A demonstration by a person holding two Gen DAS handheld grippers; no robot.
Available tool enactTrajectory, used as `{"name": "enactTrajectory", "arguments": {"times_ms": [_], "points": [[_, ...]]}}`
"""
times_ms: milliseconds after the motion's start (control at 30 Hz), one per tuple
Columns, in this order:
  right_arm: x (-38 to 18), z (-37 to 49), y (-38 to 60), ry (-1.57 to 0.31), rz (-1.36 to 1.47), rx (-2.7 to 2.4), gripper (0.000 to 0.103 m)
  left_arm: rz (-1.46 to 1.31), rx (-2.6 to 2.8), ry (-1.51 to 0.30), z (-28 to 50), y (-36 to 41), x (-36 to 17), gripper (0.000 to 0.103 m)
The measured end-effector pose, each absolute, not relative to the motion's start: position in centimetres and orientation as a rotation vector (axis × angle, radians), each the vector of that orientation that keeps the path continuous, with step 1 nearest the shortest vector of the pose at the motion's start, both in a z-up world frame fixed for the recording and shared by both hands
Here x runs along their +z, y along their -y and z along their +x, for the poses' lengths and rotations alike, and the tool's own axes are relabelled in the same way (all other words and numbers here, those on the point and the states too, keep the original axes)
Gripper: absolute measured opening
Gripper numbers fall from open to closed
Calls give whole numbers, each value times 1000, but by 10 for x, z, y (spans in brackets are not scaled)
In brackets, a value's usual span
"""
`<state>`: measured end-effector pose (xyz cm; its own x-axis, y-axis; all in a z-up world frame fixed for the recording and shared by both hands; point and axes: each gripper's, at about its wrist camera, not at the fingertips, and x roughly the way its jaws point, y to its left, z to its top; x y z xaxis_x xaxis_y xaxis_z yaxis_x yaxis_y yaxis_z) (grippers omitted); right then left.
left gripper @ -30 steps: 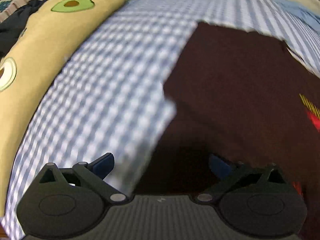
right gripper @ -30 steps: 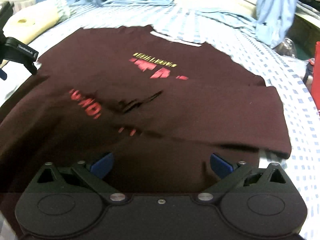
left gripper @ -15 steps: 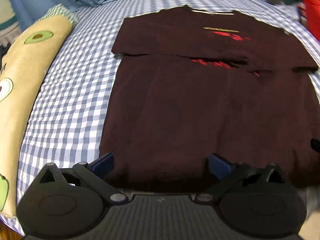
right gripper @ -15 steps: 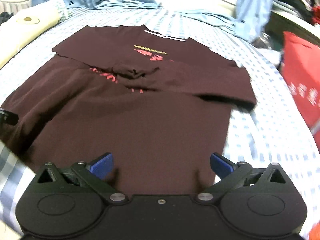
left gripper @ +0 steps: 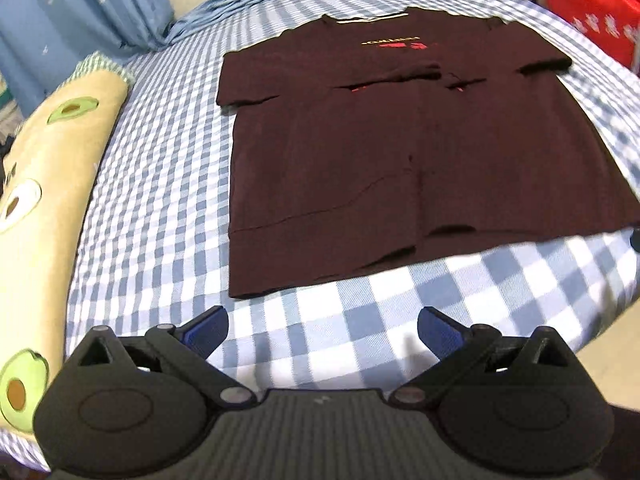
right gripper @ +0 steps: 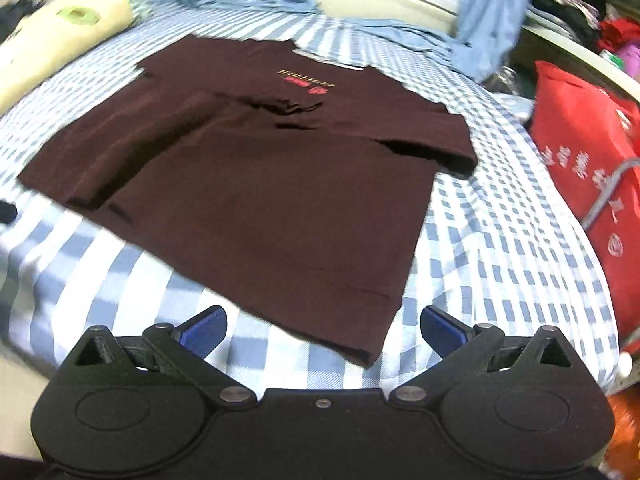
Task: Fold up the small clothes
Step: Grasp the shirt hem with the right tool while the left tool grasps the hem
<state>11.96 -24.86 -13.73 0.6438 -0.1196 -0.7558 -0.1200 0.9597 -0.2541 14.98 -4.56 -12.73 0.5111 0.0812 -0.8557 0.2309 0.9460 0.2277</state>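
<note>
Foreground, both views: left gripper [left gripper: 322, 330] and right gripper [right gripper: 322, 328], jaws spread and empty, now backed off over the blue-and-white checked bedsheet [left gripper: 160, 160]. Mid-frame: the dark maroon T-shirt [left gripper: 400, 152], sides folded inward a second ago, lies released, suggesting lengthwise folding remains. Upper left: avocado-print pillow [left gripper: 44, 168].

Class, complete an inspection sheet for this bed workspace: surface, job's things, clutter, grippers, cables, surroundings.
Surface: blue-and-white checked bedsheet.
Job's things: dark maroon T-shirt lying flat, sleeves folded inward across the chest.
Clutter: avocado-print pillow on the left; red bag on the right.
Grippers: left gripper and right gripper open, empty, apart from the shirt.
Cables: nothing seen.
Surroundings: light blue cloth hanging behind the bed.
</note>
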Motion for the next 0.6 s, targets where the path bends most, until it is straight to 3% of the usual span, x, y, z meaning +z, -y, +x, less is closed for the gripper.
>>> {"name": "enactTrajectory", "arguments": {"times_ms": [600], "points": [[-212,150,221,-863,-819,-8,102,512,-129,-1033,185,41,-168,102]]}}
